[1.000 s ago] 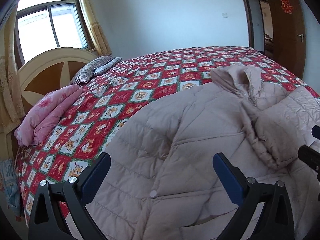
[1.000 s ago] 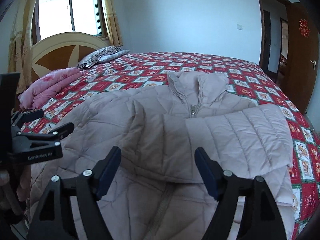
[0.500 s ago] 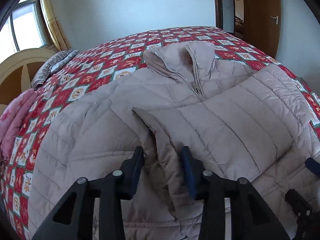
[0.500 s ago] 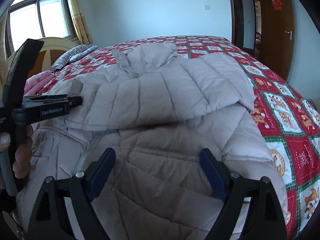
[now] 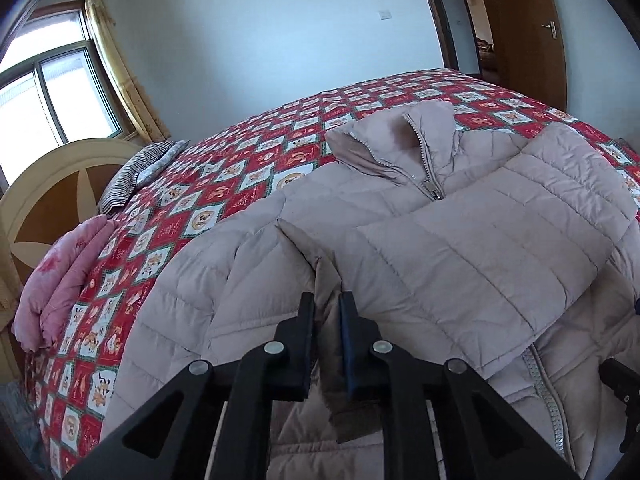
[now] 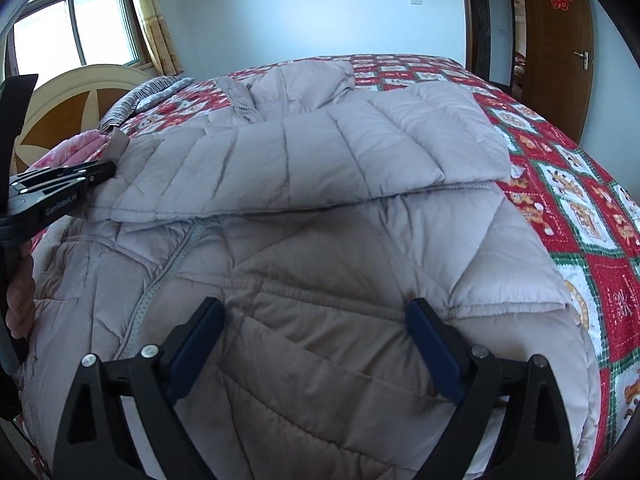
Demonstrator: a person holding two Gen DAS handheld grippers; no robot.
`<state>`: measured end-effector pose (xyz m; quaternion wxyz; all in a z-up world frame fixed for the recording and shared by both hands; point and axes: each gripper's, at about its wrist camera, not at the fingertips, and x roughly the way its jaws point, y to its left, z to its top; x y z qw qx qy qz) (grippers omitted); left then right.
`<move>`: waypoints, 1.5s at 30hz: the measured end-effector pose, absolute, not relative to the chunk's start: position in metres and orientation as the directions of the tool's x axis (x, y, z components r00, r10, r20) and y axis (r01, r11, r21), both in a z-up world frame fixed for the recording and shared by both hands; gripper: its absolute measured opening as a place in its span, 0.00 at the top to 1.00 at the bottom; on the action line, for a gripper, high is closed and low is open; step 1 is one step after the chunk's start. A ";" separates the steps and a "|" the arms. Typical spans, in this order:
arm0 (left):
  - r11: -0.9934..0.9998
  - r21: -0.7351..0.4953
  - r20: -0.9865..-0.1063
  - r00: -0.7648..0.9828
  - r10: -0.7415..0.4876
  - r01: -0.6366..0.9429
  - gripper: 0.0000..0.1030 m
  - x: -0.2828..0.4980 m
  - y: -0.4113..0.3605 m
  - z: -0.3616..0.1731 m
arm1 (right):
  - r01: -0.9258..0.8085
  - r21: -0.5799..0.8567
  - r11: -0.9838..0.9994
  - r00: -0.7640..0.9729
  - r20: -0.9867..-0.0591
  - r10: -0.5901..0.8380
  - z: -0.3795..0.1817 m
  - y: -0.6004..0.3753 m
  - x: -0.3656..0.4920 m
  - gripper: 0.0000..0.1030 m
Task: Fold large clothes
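A pale pink quilted jacket [image 5: 460, 248] lies zipped, front up, on the bed, one sleeve folded across its chest. My left gripper [image 5: 326, 308] is closing, and its fingers pinch the cuff end of that sleeve between them. The right wrist view shows the left gripper [image 6: 100, 170] side-on at the left edge, the cuff [image 6: 118, 144] sticking out past its tips. My right gripper [image 6: 316, 316] hovers low over the lower front of the jacket [image 6: 320, 160], its jaws opening wide. Fabric bulges up between the fingers, but the pads do not press on it.
The bed carries a red patchwork quilt [image 5: 240, 168]. A folded pink blanket [image 5: 60, 280] and a striped pillow [image 5: 136, 168] lie by the cream headboard [image 5: 48, 184]. A brown door [image 5: 520, 32] stands ajar behind the bed. A hand [image 6: 18, 300] holds the left gripper's handle.
The left gripper swung right from the jacket's side to the folded sleeve, and its jaws came together on the cuff. The right gripper sank toward the jacket's lower front and spread wider.
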<state>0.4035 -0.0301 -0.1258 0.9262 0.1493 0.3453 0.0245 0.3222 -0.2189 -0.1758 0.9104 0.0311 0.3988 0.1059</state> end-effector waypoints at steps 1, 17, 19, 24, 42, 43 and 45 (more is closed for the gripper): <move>0.953 0.299 -0.631 0.759 0.161 0.047 0.70 0.403 -0.029 -0.126 | -0.177 0.135 0.975 0.649 -0.729 0.219 -0.174 -0.219 0.322 0.07; 0.944 0.325 -0.482 0.869 0.111 0.060 0.21 0.409 -0.096 -0.083 | 0.049 0.151 0.987 0.813 -0.580 0.048 -0.104 -0.301 0.374 0.15; 0.933 0.358 -0.498 0.852 0.159 0.036 0.21 0.427 -0.102 -0.101 | 0.043 0.166 0.985 0.812 -0.581 0.062 -0.110 -0.300 0.397 0.17; 0.903 0.428 -0.557 0.778 0.292 -0.033 0.21 0.465 -0.086 -0.151 | 0.035 0.118 0.992 0.770 -0.636 0.048 -0.141 -0.288 0.435 0.19; 0.947 0.318 -0.673 0.695 0.252 -0.036 0.04 0.487 -0.062 -0.186 | 0.033 -0.014 0.999 0.662 -0.749 -0.032 -0.184 -0.270 0.454 0.15; 0.948 0.317 -0.675 0.694 0.252 -0.036 0.04 0.487 -0.061 -0.186 | 0.035 -0.021 0.999 0.659 -0.751 -0.038 -0.185 -0.269 0.455 0.14; 0.947 0.318 -0.673 0.695 0.254 -0.038 0.03 0.487 -0.062 -0.187 | 0.036 -0.036 0.999 0.655 -0.754 -0.051 -0.186 -0.267 0.456 0.14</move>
